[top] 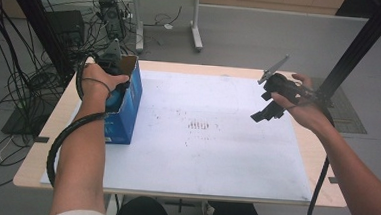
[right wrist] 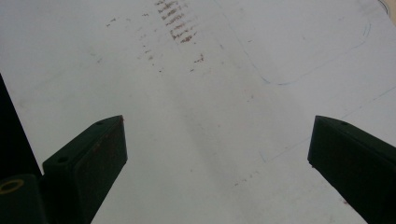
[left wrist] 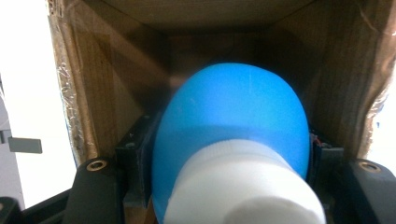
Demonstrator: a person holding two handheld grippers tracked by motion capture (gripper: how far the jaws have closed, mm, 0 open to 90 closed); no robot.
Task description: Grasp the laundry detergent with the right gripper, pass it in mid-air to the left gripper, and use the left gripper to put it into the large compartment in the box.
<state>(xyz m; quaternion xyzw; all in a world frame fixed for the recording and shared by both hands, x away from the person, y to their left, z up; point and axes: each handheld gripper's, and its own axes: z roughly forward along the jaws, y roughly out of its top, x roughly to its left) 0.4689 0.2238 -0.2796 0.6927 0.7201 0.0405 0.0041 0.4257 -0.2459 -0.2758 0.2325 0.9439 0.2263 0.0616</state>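
At the left edge of the counter [top: 323, 193] we saw a blue cardboard box [top: 128, 111] standing upright on the white sheet [top: 215, 154], its top flaps open and its brown inside showing. Our left hand [top: 97, 82] hung over that opening, and the left hand-held gripper [top: 114, 78] reached down into the box, its ribbed black cable looping back along the forearm. In the left gripper view the jaws were pinching a blue bottle with a white cap [left wrist: 233, 140], one jaw pressed against each flank of the blue body; the cap pointed back toward the camera and the rounded blue end pointed deeper into the box. The brown walls [left wrist: 93, 93] stood close around the bottle on every side, so the bottle sat within the box's mouth; whether its far end touched the bottom we could not tell, since the inside was dark.

Toward the middle, the white sheet carried a patch of small reddish-brown marks [top: 197, 124] and a faint pen outline.

At the right, our right hand [top: 303, 107] held the right hand-held gripper [top: 263, 112] in the air above the sheet's right part, well apart from the box, tilted down toward the counter. In the right gripper view its two black jaws were spread wide with nothing between them, and beyond them lay the marked sheet [right wrist: 196, 116].
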